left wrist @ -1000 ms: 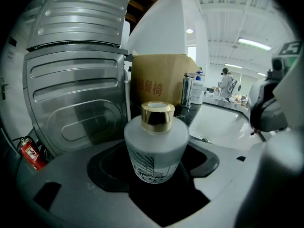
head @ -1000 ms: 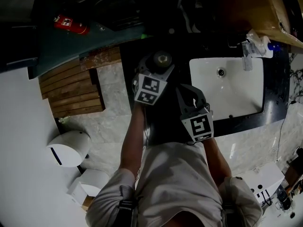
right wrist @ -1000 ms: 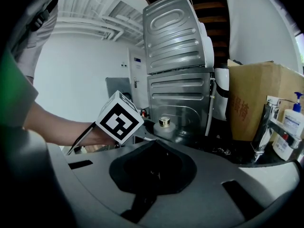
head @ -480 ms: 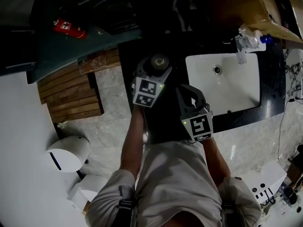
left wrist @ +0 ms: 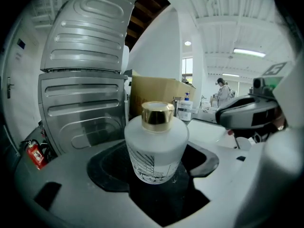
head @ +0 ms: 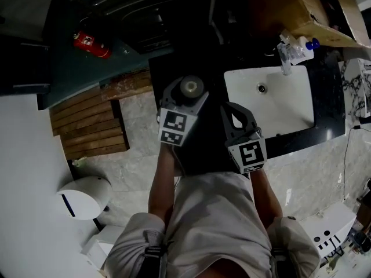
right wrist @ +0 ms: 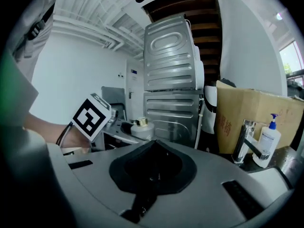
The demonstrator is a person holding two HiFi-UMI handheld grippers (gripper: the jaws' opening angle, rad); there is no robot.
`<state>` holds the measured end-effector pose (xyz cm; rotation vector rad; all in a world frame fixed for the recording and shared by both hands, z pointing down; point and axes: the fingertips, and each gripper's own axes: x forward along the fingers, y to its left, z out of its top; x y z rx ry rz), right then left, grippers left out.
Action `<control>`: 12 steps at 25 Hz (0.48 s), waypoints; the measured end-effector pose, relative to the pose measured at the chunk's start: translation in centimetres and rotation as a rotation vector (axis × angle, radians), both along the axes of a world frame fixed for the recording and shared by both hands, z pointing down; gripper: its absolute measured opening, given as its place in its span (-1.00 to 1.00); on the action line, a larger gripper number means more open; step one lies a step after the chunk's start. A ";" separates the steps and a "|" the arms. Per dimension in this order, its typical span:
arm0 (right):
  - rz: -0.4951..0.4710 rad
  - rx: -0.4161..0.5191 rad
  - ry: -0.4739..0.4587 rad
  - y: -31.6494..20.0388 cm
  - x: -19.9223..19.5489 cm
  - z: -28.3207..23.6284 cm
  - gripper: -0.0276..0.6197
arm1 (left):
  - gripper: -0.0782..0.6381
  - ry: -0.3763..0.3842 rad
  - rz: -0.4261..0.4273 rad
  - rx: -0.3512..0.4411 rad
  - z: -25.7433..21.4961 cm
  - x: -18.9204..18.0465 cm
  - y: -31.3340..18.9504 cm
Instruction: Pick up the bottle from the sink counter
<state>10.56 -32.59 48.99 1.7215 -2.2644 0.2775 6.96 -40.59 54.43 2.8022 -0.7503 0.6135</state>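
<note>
A round frosted white bottle [left wrist: 156, 148] with a gold cap stands upright between the jaws of my left gripper [left wrist: 156, 175], which is shut on its base. From the head view, the bottle's cap [head: 191, 87] shows at the tip of the left gripper [head: 186, 94], held over the dark counter left of the sink. My right gripper [head: 233, 116] hangs beside it, shut with nothing in it. In the right gripper view the right gripper [right wrist: 151, 167] has its black pads together, and the held bottle [right wrist: 141, 127] shows off to the left.
A white sink basin [head: 272, 103] sits in the black counter [head: 330, 97], with a faucet [right wrist: 244, 139] and a pump soap bottle [right wrist: 267, 144] behind it. A cardboard box [right wrist: 256, 110] and a grey machine [right wrist: 171, 80] stand at the back. A fire extinguisher [head: 91, 44] lies far left.
Both grippers keep their hold and spacing. The left gripper with the bottle has shifted slightly down and left in the head view, while the sink has slid up the picture.
</note>
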 end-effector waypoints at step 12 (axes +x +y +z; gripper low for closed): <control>-0.019 0.144 0.072 0.5 -0.2 -6.8 -0.93 | 0.13 0.079 -0.024 0.093 -9.0 -4.3 4.0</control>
